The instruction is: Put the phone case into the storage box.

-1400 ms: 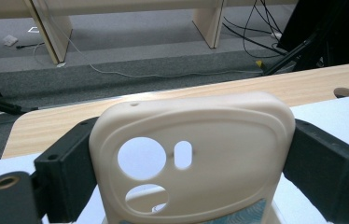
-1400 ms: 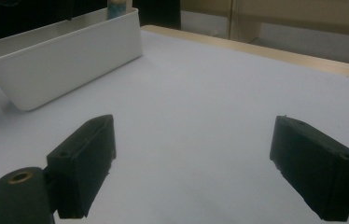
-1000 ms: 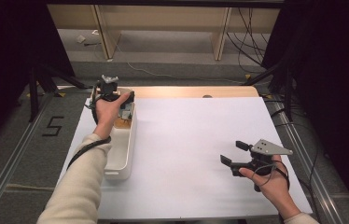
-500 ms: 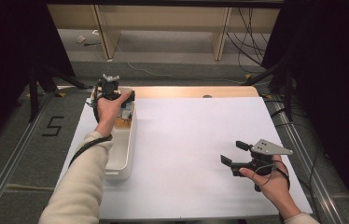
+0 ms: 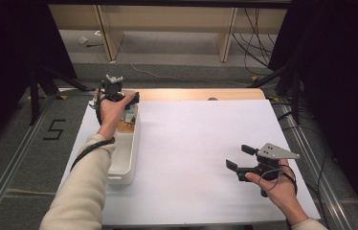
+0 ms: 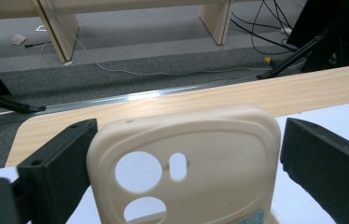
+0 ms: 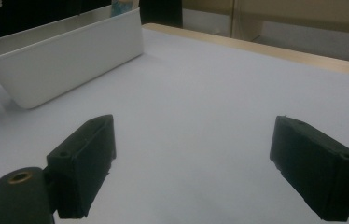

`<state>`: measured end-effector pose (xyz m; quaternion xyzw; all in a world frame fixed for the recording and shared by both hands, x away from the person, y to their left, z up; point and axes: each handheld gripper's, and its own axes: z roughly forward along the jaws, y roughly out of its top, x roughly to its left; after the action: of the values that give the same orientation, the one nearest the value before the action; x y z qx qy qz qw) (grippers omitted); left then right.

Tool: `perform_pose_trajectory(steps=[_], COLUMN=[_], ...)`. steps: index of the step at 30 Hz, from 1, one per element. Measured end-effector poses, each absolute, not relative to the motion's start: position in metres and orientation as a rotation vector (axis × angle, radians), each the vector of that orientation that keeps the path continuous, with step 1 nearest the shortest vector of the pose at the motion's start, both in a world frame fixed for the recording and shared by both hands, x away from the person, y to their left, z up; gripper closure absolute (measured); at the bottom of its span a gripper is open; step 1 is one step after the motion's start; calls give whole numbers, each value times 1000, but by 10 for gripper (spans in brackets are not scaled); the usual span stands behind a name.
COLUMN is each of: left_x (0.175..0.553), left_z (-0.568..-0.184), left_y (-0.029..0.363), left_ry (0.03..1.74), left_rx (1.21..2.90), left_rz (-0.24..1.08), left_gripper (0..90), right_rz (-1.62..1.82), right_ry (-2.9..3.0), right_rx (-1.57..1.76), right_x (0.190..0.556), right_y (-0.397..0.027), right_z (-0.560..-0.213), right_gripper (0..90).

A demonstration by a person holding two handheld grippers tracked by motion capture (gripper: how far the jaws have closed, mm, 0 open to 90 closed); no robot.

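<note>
At the far left of the white-covered tabletop (image 5: 196,143), the left claw (image 5: 114,91) hangs over the far end of the long white plastic bin (image 5: 128,158), and a cream-coloured soft phone case with round camera cut-outs (image 6: 182,163) stands upright between its black jaws. In the left gripper view there is a clear gap beside the case on one side, while the other jaw sits at or just beside its edge; the jaws have just been opening, so this looks to me like the release, the case being let go into the bin among the other small items there, which are too small to tell. Whether the case already rests on the bin's contents I cannot tell, as its lower part runs out of the picture. The right claw (image 5: 238,158) hovers low over the bare near right of the tabletop, well apart from the bin, jaws spread wide with nothing between them. The next move, as I judge it, calls for the left hand to lift straight up so the jaws clear the case without dragging it back out, and then to go for whatever is to be handled next.
</note>
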<state>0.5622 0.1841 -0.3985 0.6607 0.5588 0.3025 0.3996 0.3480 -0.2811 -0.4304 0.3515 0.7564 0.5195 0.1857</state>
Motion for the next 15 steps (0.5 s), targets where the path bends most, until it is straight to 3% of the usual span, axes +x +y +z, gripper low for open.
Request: perform_pose_trajectory(steps=[15], left_x=[560], left_z=[-375], left_y=[182], left_ry=[1335], left_rx=[1640], left_rz=[793], left_gripper=[0], right_rz=[1468], right_ry=[2130], right_rx=[989], right_x=[348], right_y=[-280], right_z=[-430], right_gripper=[153])
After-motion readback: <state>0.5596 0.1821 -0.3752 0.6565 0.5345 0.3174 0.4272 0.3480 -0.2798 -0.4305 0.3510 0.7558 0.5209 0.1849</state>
